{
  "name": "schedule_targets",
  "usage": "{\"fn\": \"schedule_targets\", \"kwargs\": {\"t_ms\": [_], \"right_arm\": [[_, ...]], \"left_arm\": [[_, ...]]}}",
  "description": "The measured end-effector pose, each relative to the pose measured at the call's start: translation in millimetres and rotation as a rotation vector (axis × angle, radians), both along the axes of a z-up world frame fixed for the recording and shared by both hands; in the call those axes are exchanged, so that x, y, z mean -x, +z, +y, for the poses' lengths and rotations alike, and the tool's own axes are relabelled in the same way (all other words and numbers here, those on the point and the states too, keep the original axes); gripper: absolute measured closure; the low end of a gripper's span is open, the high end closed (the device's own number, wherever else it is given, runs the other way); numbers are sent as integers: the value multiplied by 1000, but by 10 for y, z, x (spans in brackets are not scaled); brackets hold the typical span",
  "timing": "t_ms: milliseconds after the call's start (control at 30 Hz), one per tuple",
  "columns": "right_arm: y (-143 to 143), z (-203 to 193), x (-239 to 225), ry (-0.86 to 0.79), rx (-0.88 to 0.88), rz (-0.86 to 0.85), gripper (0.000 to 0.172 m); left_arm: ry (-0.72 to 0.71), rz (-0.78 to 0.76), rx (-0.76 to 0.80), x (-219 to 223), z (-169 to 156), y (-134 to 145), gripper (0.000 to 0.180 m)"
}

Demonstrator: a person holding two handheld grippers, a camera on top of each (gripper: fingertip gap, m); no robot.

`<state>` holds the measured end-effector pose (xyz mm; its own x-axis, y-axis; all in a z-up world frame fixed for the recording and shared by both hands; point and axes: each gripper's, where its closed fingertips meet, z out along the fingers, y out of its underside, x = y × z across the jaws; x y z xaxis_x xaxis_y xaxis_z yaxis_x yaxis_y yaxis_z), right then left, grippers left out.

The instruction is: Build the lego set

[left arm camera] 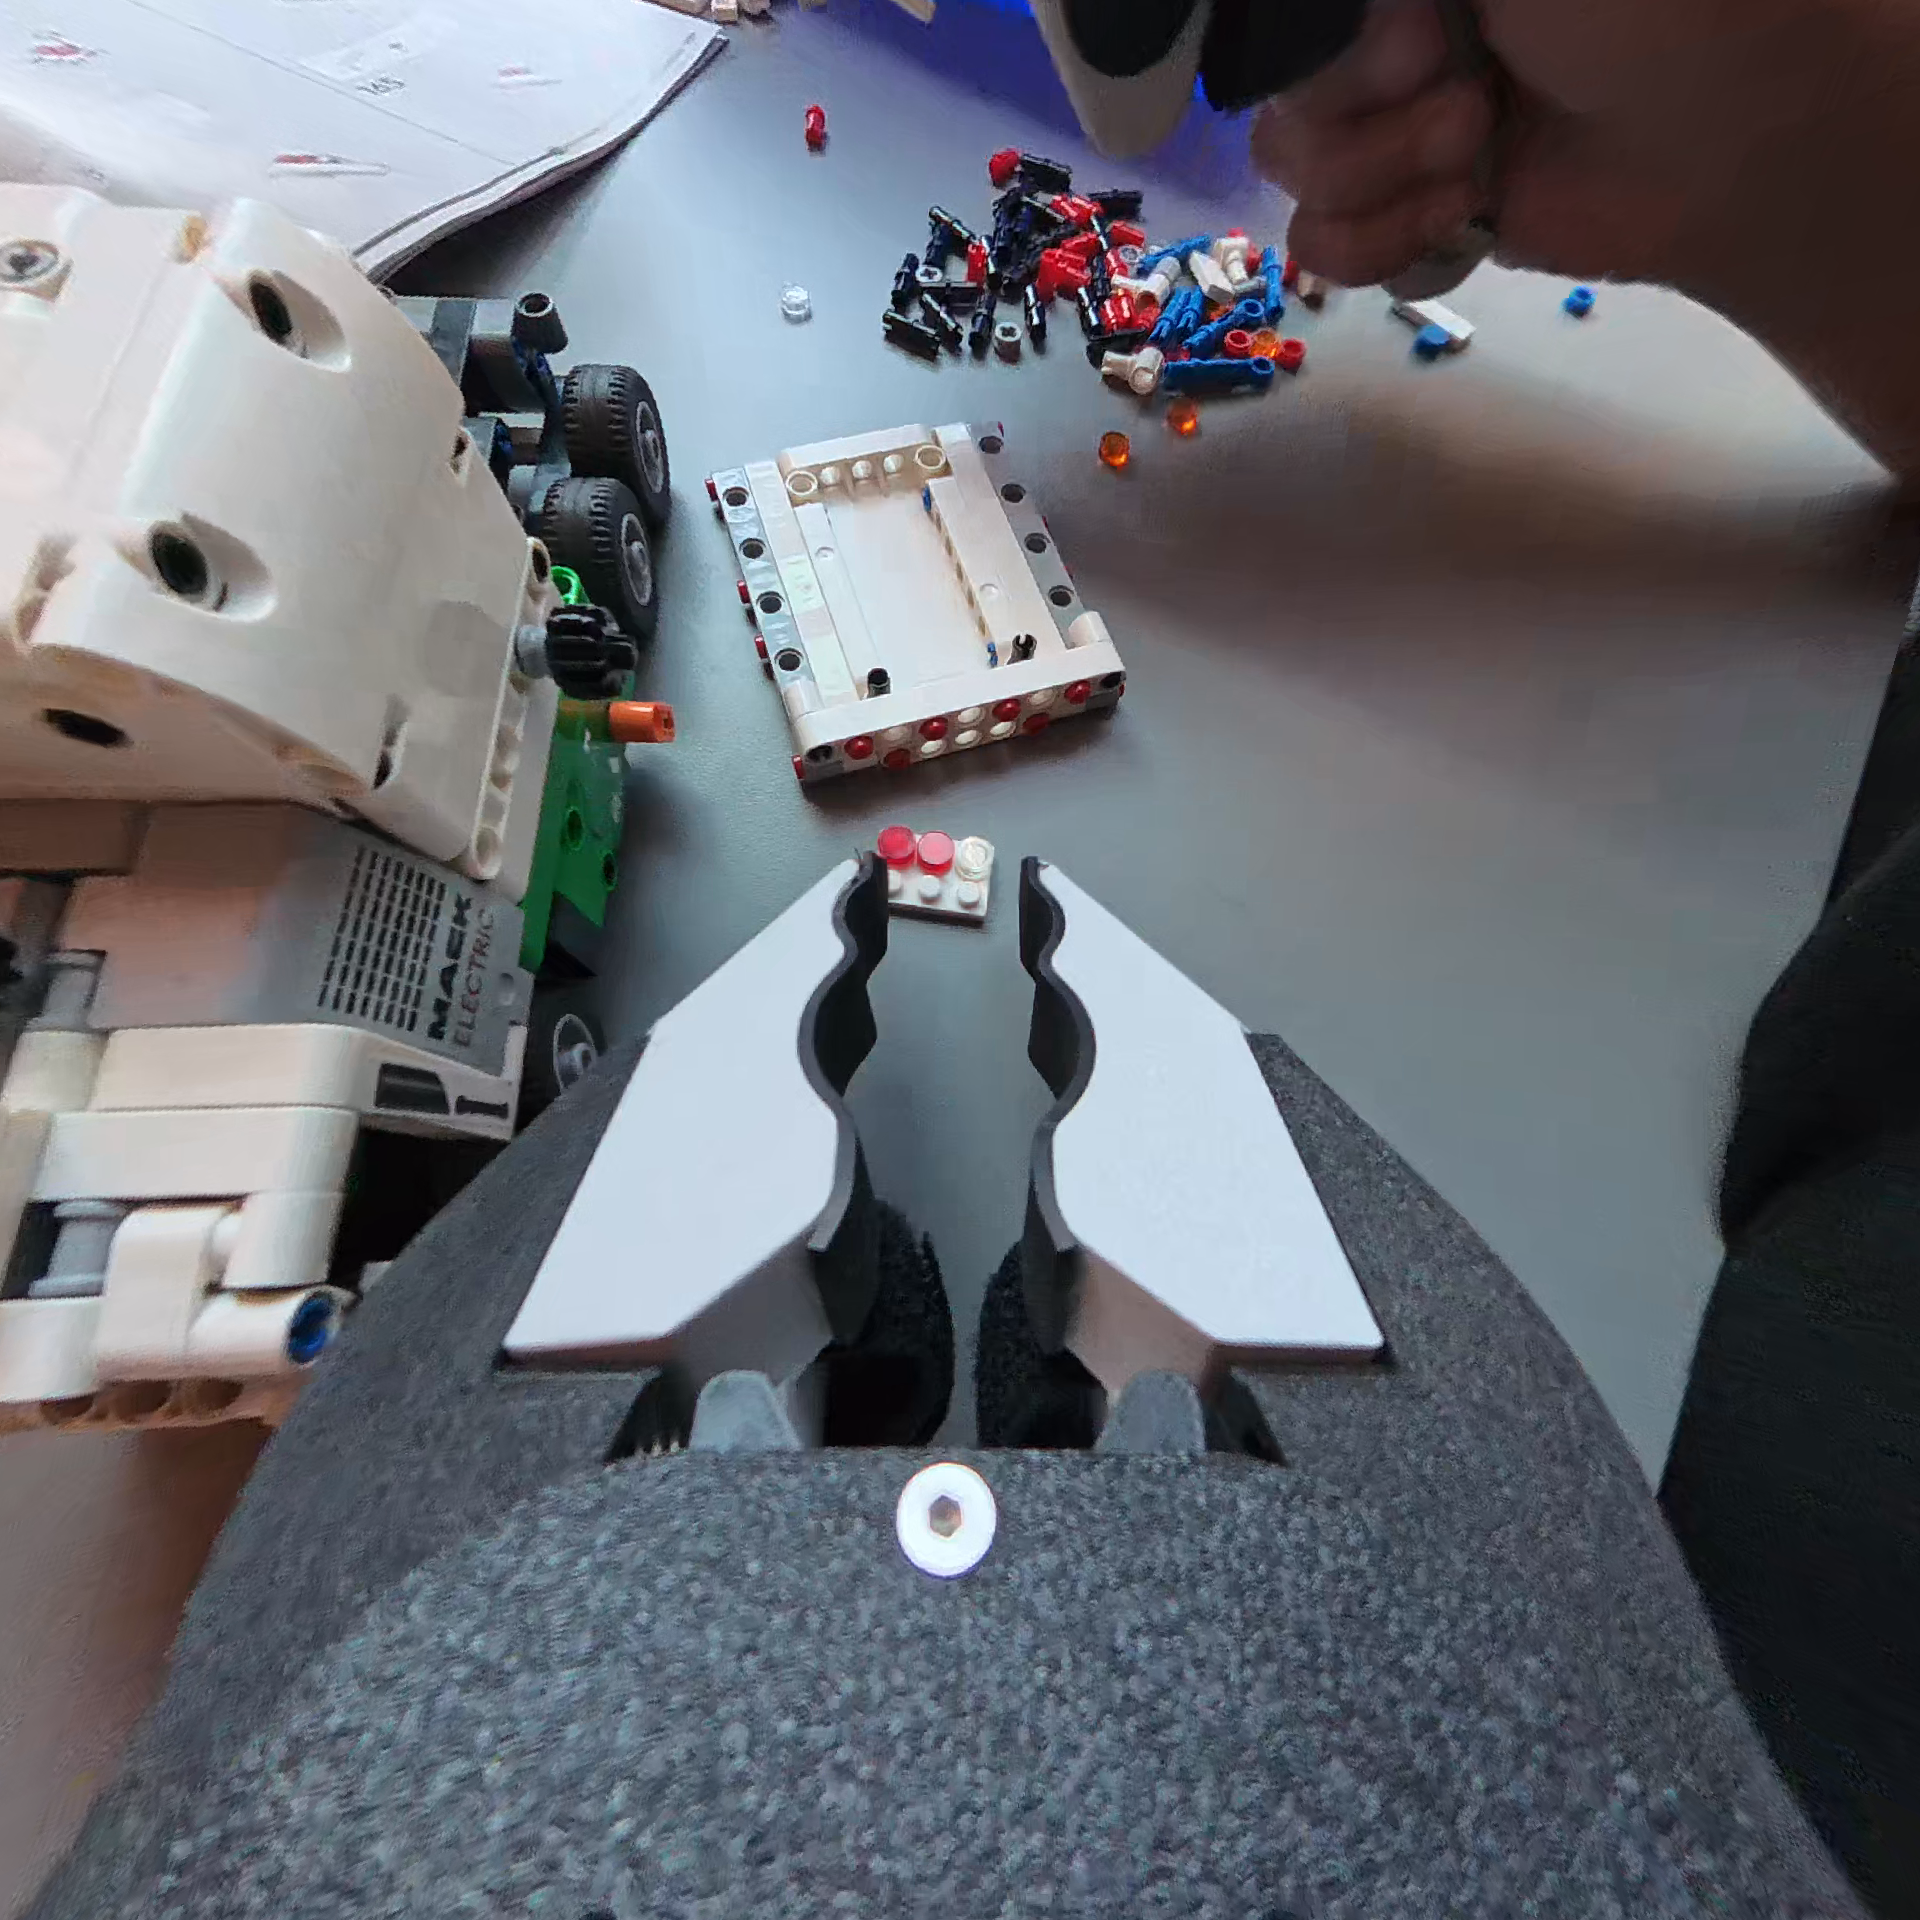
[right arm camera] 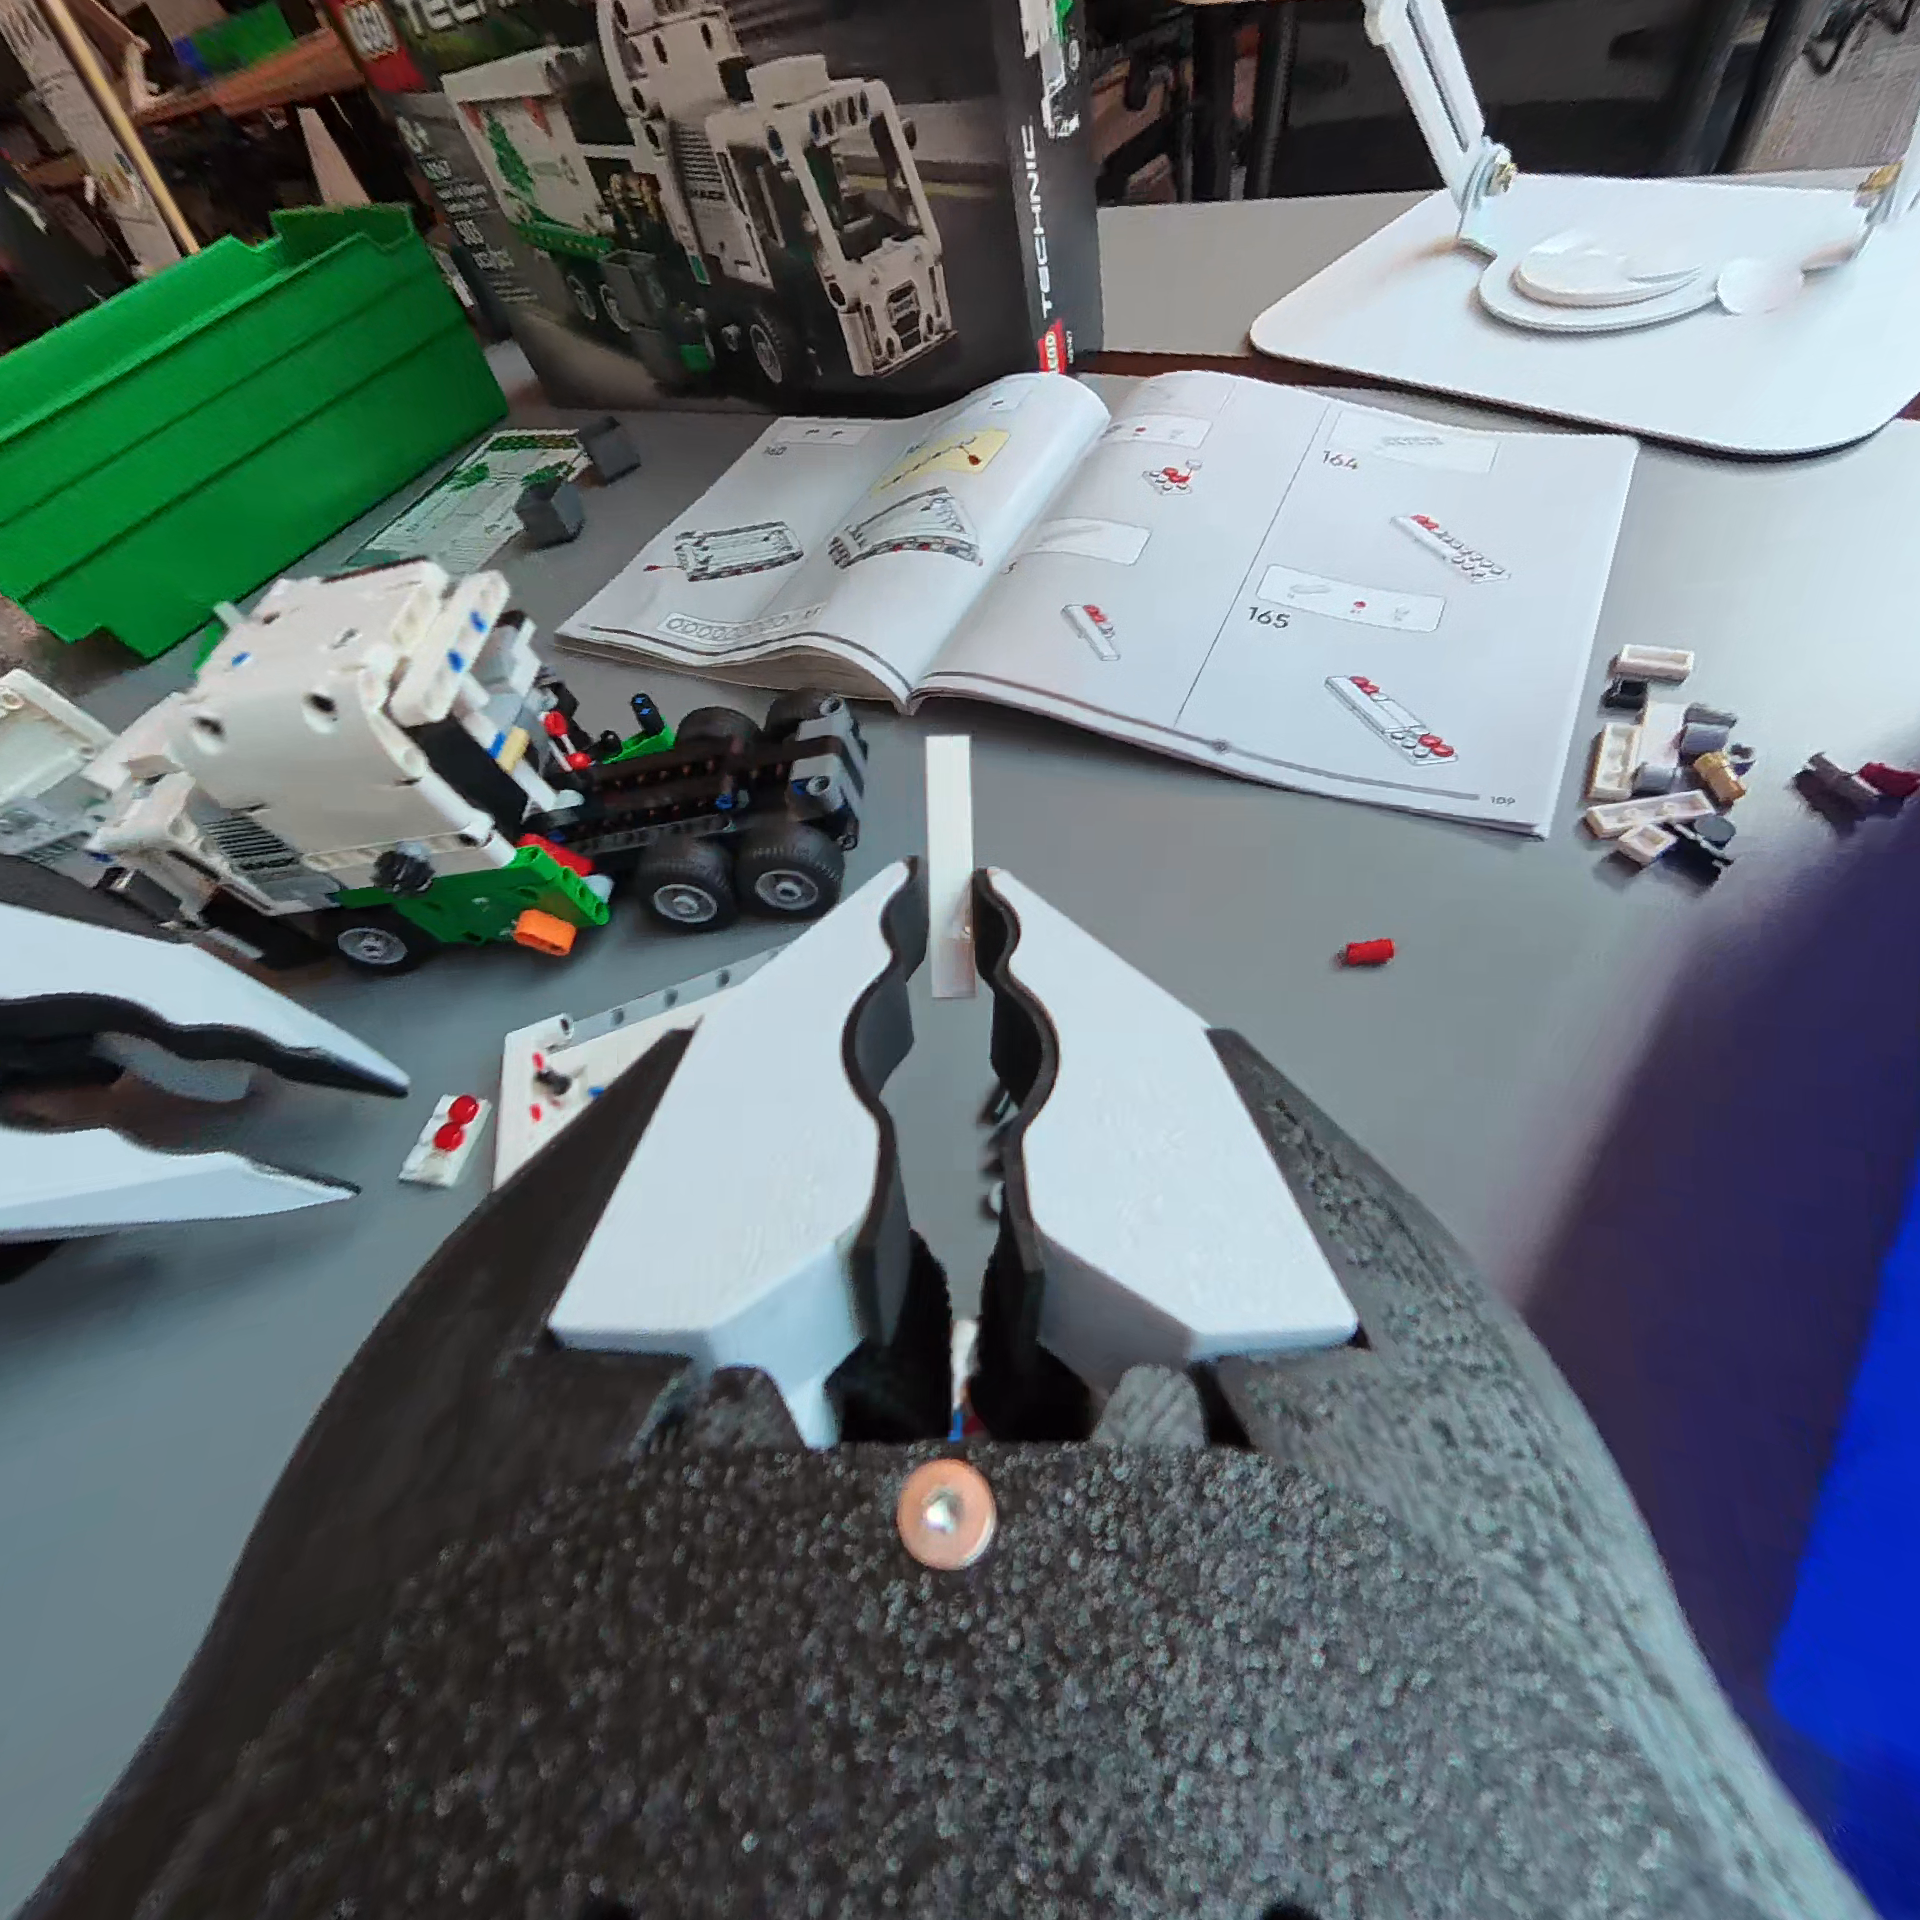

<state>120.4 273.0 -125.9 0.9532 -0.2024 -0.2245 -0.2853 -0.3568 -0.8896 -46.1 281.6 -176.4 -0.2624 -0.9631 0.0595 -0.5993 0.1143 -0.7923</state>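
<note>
My left gripper (left arm camera: pixel 951 894) is open, low over the grey table (left arm camera: pixel 1351 831). A small white plate (left arm camera: pixel 935 883) carrying two red round tiles and a clear one lies at its fingertips. The left finger (left arm camera: pixel 862 914) is at the plate's edge and the right finger stands clear of it. The right wrist view shows this gripper (right arm camera: pixel 379 1135) open beside the same plate (right arm camera: pixel 447 1138). My right gripper (right arm camera: pixel 948 883) is shut on a long thin white plate (right arm camera: pixel 948 810), which sticks out forward past the fingertips, above the table.
A white brick frame panel (left arm camera: pixel 914 603) lies just beyond the small plate. A white and green toy truck (right arm camera: pixel 364 790) stands to the left. There are a pile of red, blue and black pins (left arm camera: pixel 1101 281), an open instruction booklet (right arm camera: pixel 1143 582), a set box (right arm camera: pixel 748 197), a green bin (right arm camera: pixel 229 416) and a white stand (right arm camera: pixel 1610 312). Some 20 cm of space lies between my two pairs of fingers.
</note>
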Motion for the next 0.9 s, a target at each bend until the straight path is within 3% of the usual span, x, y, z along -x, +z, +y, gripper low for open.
{"fn": "schedule_targets", "kwargs": {"t_ms": [233, 600, 900], "right_arm": [[-149, 258, -163, 47, 46, 14, 165], [-74, 192, -171, 36, 35, -38, 165], [-115, 115, -253, 2, 50, -19, 165]], "left_arm": [[13, -4, 43, -6, 26, 18, 153], [0, -33, 147, 7, 17, 103, 151], [19, -57, 126, 2, 46, 128, 148]]}}
